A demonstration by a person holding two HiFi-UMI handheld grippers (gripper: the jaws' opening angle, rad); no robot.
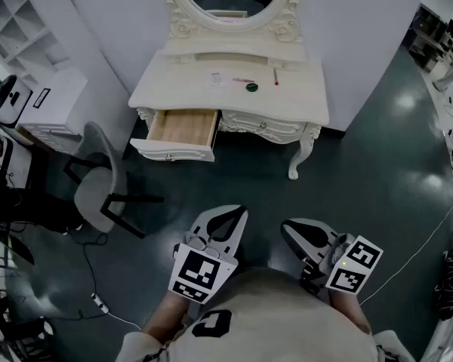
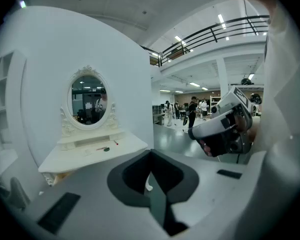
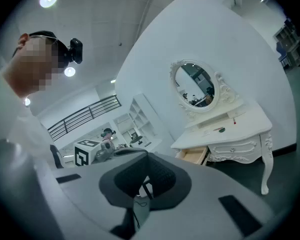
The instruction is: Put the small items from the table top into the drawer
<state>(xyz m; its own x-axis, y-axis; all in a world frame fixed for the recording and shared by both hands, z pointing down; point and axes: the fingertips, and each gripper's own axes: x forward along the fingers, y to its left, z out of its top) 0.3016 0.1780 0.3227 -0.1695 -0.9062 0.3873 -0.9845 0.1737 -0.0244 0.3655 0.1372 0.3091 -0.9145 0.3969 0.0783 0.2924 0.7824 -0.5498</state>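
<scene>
A white dressing table [image 1: 302, 100] with an oval mirror stands some way ahead. On its top lie a white card [image 1: 217, 78], a thin pink item [image 1: 242, 80], a round green item [image 1: 251, 87] and a red pen [image 1: 275, 76]. Its left drawer [image 1: 183, 127] is pulled out and shows a bare wooden bottom. My left gripper [image 1: 239, 212] and right gripper [image 1: 286, 227] hang low over the dark floor, well short of the table, both shut and holding nothing. The green item [image 3: 220, 130] and the drawer [image 3: 194, 155] also show in the right gripper view, and the table [image 2: 65, 159] in the left gripper view.
A grey office chair [image 1: 98, 179] stands left of the drawer. White shelving [image 1: 26, 47] and a low white cabinet [image 1: 57, 100] fill the far left, with cables [image 1: 98, 300] on the floor. Dark floor [image 1: 241, 179] lies between me and the table. People stand far off in the hall [image 2: 192, 111].
</scene>
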